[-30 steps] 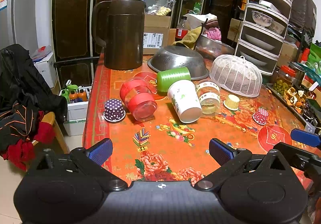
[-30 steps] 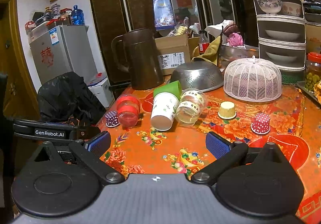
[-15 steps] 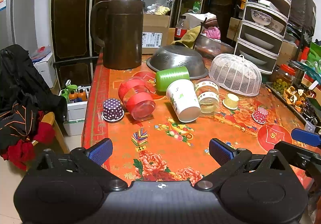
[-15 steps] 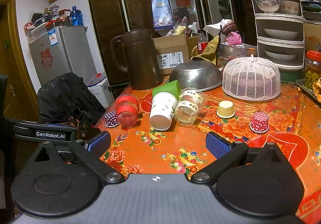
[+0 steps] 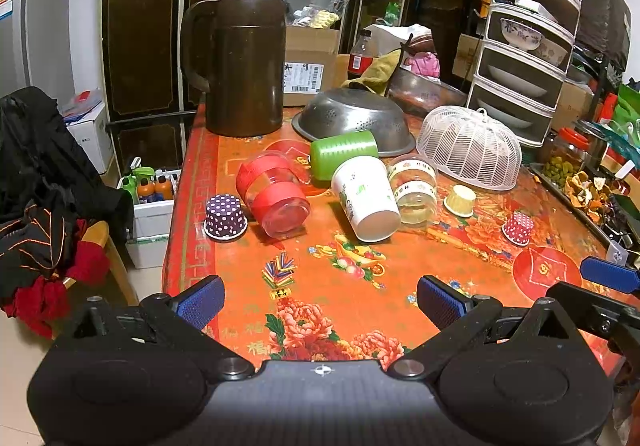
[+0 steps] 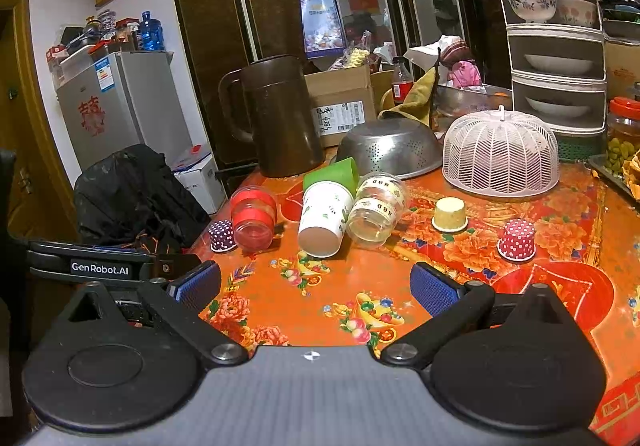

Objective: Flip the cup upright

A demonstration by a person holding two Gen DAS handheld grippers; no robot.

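Four cups (image 5: 366,198) tipped over, three small ones upside down (image 5: 225,217); left tongs (image 5: 320,300) and right tongs (image 6: 314,286) both spread, empty.

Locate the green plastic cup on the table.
In both wrist views the green plastic cup lies on its side mid-table, in front of the upturned steel colander and touching the tipped white paper cup.

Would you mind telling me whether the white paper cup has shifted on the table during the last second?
No. The white paper cup lies on its side against the green cup and clear jar, exactly as before; only the camera drifted.
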